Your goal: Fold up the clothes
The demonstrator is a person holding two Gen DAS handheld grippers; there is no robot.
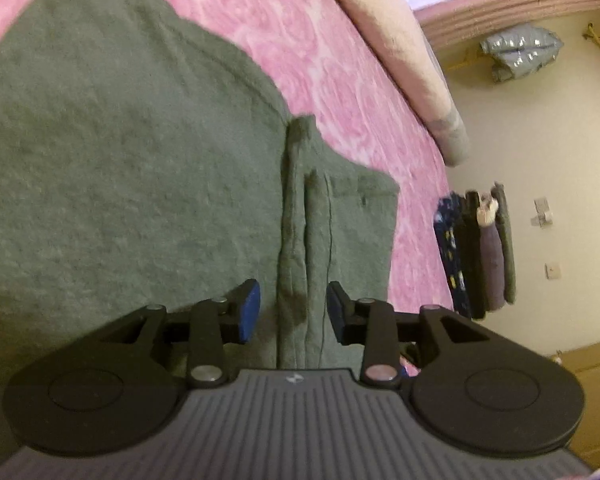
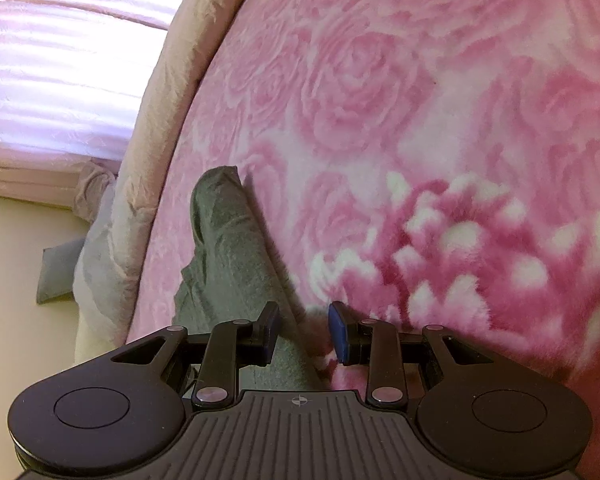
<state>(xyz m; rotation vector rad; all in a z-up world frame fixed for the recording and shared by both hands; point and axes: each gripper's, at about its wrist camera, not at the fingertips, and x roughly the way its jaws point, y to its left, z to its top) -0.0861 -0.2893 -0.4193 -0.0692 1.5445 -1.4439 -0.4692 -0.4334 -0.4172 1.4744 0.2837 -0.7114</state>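
- Right now the grey-green garment (image 1: 132,168) is lying spread flat across the pink rose-patterned blanket (image 1: 340,80), with a ridge of bunched folds (image 1: 304,240) running straight up between the left gripper's fingers.
- The left gripper (image 1: 293,308) is hovering low over that ridge, its blue-padded fingers (image 1: 249,310) standing apart with fabric showing in the gap; they are gripping nothing.
- The right gripper (image 2: 303,332) is pointing along the bed, jaws parted too, straddling the garment's edge (image 2: 236,272): its left finger (image 2: 269,330) is sitting over cloth, the other over blanket. Whether either finger is touching is hard to tell.
- Much of the garment is running off the left view's frame, and motion blur is softening its outline.
- Only the right view is showing a narrow end of the garment (image 2: 216,188) near the beige bedding roll (image 2: 160,128) at the bed's edge, with a grey pillow (image 2: 56,276) on the floor.
- Only the left view is catching the hanging clothes (image 1: 476,248) and a silvery jacket (image 1: 520,52) on the cream wall.
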